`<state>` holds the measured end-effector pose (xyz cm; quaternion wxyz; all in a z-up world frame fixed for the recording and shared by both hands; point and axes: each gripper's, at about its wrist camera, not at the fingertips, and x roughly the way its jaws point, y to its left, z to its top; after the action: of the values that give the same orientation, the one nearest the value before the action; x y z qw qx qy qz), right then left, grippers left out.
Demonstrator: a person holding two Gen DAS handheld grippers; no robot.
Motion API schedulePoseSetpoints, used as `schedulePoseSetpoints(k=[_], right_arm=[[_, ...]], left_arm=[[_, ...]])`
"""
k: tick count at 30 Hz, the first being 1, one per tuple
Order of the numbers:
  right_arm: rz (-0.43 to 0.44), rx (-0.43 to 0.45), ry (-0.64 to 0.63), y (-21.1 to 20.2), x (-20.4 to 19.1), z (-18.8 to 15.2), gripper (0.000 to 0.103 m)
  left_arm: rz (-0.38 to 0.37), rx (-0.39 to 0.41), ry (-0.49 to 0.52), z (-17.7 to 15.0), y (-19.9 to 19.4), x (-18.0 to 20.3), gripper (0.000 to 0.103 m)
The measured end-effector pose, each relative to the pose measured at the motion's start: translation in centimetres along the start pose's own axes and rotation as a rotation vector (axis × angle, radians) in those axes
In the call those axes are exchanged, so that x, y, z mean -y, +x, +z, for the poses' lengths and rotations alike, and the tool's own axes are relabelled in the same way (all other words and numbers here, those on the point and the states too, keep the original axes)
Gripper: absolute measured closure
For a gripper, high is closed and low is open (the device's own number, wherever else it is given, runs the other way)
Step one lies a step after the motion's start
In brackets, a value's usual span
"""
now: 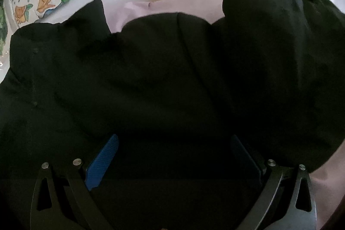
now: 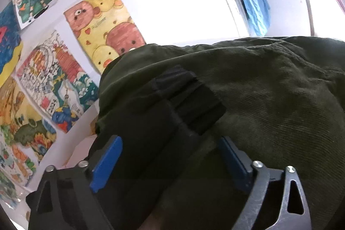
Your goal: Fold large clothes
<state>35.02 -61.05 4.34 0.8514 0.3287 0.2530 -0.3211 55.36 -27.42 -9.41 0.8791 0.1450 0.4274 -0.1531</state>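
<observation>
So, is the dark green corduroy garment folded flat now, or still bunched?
Still bunched. The dark green corduroy garment rises in a wrinkled heap, its black ribbed cuff on top, lying between the right gripper's separated blue pads.

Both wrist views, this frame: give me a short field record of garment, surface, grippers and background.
garment: dark olive-black corduroy-like large garment, rumpled, with a ribbed black cuff
surface: pale pink sheet under the garment
left hand-held gripper: jaws wide apart, dark cloth between the blue pads, no pinch visible
right hand-held gripper: jaws apart, cuffed fold lying between the pads, not clamped
background: colourful drawings on a white wall; blue cloth hanging farther back
</observation>
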Motion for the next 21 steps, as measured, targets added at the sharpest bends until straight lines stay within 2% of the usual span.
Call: schedulePoseSetpoints(k=[1, 4, 5, 7, 9, 12, 15, 18, 21], right_arm=[[-0.024, 0.001, -0.015, 0.2, -0.2, 0.0, 0.033], [-0.078, 0.016, -0.071, 0.8, -1.2, -0.4, 0.047], [-0.081, 0.018, -0.098, 1.0, -1.6, -0.6, 0.051], [-0.064, 0.023, -0.122, 1.1, -2.2, -0.7, 0.072], [-0.047, 0.042, -0.144, 0.8, -2.7, -0.9, 0.083], [-0.006, 0.092, -0.187, -0.5, -3.9, -1.0, 0.088], [0.071, 0.154, -0.245, -2.9, -6.1, -1.0, 0.088], [0.158, 0.221, -0.353, -5.8, -9.5, -2.1, 0.088], [0.261, 0.265, -0.481, -8.8, -13.7, -4.8, 0.088]], left_arm=[[0.015, 0.002, 0.008, -0.3, 0.4, 0.2, 0.001], [0.044, 0.012, 0.028, -1.0, 1.1, 0.8, 0.001], [0.046, 0.012, 0.03, -1.0, 1.1, 0.8, 0.001], [0.031, 0.008, 0.017, -0.9, 0.8, 0.4, 0.001], [0.013, 0.032, -0.024, -0.8, -0.5, -0.7, 0.001], [-0.053, 0.08, -0.133, -1.0, -3.5, -3.5, 0.001], [-0.129, 0.073, -0.223, -1.5, -6.6, -6.7, 0.001], [-0.161, 0.095, -0.253, -2.7, -10.4, -9.2, 0.001], [-0.183, 0.11, -0.27, -4.4, -13.4, -12.3, 0.001]])
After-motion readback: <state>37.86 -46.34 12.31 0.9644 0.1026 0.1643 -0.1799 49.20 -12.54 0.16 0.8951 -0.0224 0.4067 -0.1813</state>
